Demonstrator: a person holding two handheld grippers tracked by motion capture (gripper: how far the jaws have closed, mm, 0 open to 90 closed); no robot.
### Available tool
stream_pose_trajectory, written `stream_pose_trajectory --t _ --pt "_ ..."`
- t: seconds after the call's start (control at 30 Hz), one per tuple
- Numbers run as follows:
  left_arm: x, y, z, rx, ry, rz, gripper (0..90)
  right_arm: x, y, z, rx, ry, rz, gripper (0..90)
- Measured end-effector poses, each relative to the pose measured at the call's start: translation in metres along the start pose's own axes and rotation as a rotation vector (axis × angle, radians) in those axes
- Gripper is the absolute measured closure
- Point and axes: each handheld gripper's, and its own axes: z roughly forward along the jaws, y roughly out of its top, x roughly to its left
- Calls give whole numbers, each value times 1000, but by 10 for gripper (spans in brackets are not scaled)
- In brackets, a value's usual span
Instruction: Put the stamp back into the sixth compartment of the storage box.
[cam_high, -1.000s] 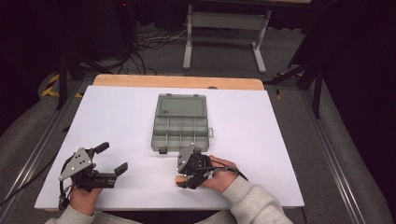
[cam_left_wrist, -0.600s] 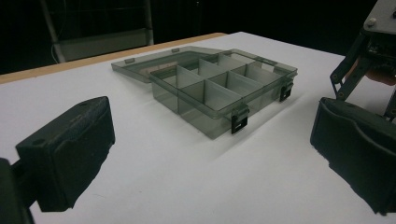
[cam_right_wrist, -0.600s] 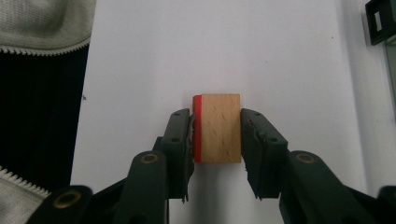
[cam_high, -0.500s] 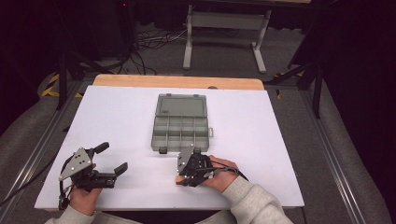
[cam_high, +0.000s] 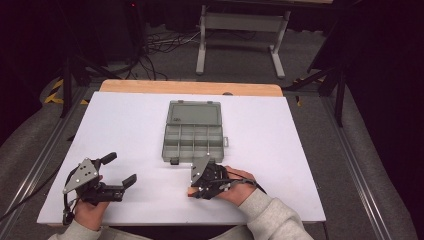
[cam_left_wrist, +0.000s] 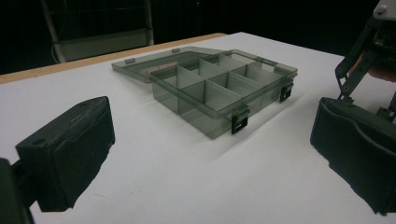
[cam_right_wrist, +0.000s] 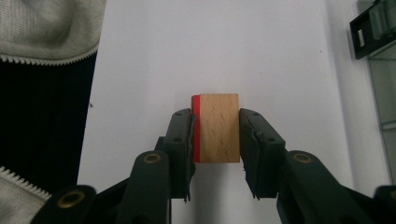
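The right gripper has just closed its jaws on a wooden block with one red face, low over the white surface, just before the open compartment box; whether the block rests on the surface is unclear; the left gripper stands well apart, jaws wide and empty.

Bright white tabletop — dark, dim surroundings

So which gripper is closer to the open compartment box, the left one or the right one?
Right. The right gripper sits just below the compartment box, near its front edge, clamped on a wooden block. The left gripper is off toward the table's left front corner, open.
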Motion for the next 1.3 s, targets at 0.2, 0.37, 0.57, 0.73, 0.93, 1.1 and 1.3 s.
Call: stream_pose_trajectory --t 0.2,0.37,0.57,0.73,0.93,1.1,1.3 --pt "0 0 0 -2 -3 1 7 0 1 -8 -51 -8 13 661" --pt "0 0 0 -1 -1 0 6 -1 1 -15 -91 -16 26 661" --pt "0 0 0 -2 -1 1 6 -2 2 -23 -138 -22 46 661" --pt "0 0 0 0 -1 0 7 -3 2 -29 -171 -45 64 661" --pt "0 0 0 0 -2 2 6 -5 2 -38 -212 -87 101 661" --pt "0 0 0 -1 -1 0 7 -7 3 -45 -234 -106 123 662" --pt "1 0 0 -2 -8 0 7 -10 5 -50 -244 -127 149 661"
